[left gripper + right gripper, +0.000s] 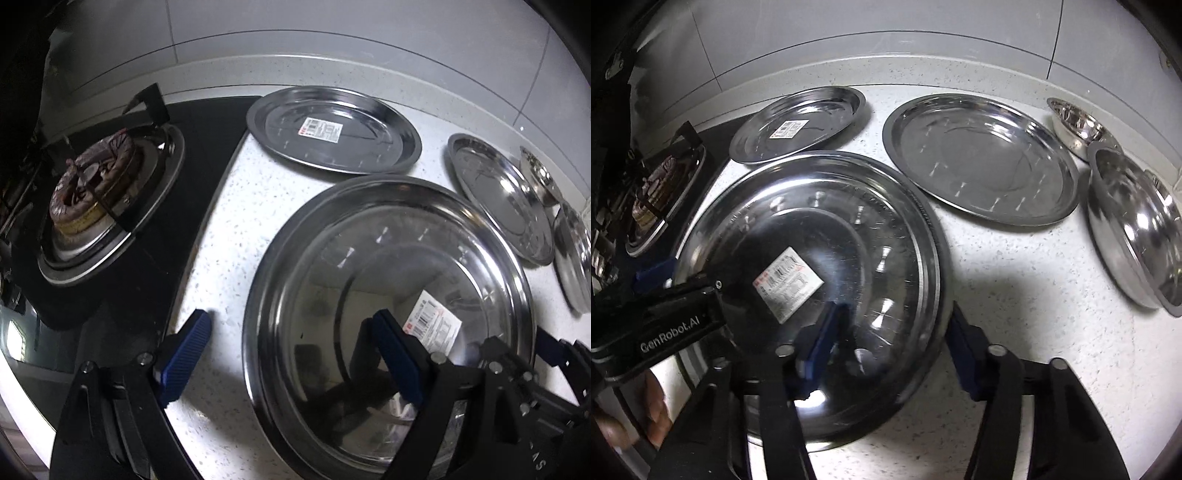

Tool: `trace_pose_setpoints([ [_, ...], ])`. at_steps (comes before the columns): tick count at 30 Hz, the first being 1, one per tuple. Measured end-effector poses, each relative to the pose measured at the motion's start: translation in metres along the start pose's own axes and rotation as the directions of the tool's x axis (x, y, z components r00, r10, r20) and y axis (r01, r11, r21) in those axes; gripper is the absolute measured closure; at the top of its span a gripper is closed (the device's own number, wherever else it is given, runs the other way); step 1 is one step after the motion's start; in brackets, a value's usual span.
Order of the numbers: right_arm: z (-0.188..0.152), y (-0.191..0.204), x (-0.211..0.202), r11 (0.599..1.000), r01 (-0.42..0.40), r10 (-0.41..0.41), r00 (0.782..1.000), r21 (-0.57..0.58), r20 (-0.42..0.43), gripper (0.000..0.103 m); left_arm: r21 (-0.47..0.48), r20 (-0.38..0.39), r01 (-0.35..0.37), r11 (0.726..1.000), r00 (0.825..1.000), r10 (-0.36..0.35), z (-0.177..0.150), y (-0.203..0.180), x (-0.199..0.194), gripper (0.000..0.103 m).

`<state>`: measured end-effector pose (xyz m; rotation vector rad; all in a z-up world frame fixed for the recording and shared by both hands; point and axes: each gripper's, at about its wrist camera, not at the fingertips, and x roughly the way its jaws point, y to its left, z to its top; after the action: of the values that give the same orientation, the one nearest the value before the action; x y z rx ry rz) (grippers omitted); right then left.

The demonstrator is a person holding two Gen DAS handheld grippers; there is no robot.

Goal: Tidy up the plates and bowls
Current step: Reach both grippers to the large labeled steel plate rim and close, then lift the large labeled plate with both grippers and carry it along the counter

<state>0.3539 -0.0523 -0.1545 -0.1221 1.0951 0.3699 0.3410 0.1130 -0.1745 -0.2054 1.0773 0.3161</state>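
Stainless steel, mirror-bright, the large plate (812, 288) lies at the near part of the speckled white countertop (1015, 295), with a white barcode sticker (788, 282) on its flat centre. Both tools straddle its rim. The right gripper (890, 343) has one blue pad over the inside of the plate and the other outside the right rim; its jaws stand partly closed around the rim, and whether the pads press on the metal cannot be told. The left gripper (291, 358) stands spread wide across the plate's left rim, one blue pad over the countertop and the other over the plate's inside, neither touching the rim.

Behind the large plate, toward the wall, lies a smaller steel plate (798, 125) with its own sticker, empty otherwise. To the right of that lies another wide steel plate (982, 158), bare and empty, close to the large plate's rim. Farther right, a steel bowl (1134, 225) sits near the edge of view, and a smaller steel bowl (1075, 125) sits behind it near the wall; both look empty.

To the left, a black glass hob (155, 258) is set into the countertop, bearing a gas burner (92, 181) in a steel ring. Grey wall tiles (886, 26) rise behind the counter.
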Motion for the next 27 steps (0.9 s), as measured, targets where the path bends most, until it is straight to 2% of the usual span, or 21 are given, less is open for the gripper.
trace_pose_setpoints([
  [9, 0.005, -0.015, -0.004, 0.999, -0.023, 0.023, 1.0, -0.034, -0.003, 0.085, 0.004, -0.077, 0.004, 1.0, 0.997, -0.004, 0.01, -0.001, 0.004, 0.015],
  [10, 0.005, -0.018, -0.005, 0.999, -0.036, 0.036, 0.999, -0.035, -0.002, 0.086, 0.005, -0.084, 0.007, 1.0, 0.996, -0.007, 0.011, -0.002, 0.004, 0.02],
  [11, 0.006, -0.021, -0.005, 0.998, -0.05, 0.05, 0.999, -0.038, -0.003, 0.087, 0.016, -0.076, 0.011, 1.0, 0.997, -0.01, 0.012, -0.005, 0.003, 0.042],
  [12, 0.006, -0.021, -0.005, 0.997, -0.057, 0.057, 0.998, -0.042, -0.003, 0.088, 0.028, -0.057, 0.003, 1.0, 0.998, -0.001, 0.013, -0.008, -0.001, 0.048],
  [13, 0.007, -0.02, -0.004, 0.997, -0.059, 0.059, 0.998, -0.048, -0.003, 0.088, -0.003, -0.062, -0.005, 1.0, 0.998, 0.004, 0.014, -0.005, -0.001, 0.058],
  [14, 0.007, -0.021, -0.005, 0.997, -0.046, 0.046, 0.999, -0.054, 0.002, 0.088, -0.03, -0.06, -0.017, 0.999, 0.998, 0.015, 0.015, -0.001, -0.002, 0.076],
  [15, 0.007, -0.024, -0.005, 0.997, -0.053, 0.053, 0.999, -0.05, 0.002, 0.088, -0.057, -0.058, -0.027, 0.998, 0.998, 0.024, 0.016, 0.005, -0.002, 0.082],
  [18, 0.007, -0.03, -0.006, 0.997, -0.07, 0.07, 0.998, -0.042, 0.001, 0.089, -0.081, -0.071, 0.012, 0.997, 0.997, -0.018, 0.015, 0.013, -0.003, 0.086],
  [27, -0.001, -0.037, -0.029, 0.995, -0.081, 0.083, 0.995, -0.056, 0.047, 0.089, -0.083, -0.043, 0.028, 0.996, 0.999, -0.032, 0.001, 0.003, -0.028, 0.086],
])
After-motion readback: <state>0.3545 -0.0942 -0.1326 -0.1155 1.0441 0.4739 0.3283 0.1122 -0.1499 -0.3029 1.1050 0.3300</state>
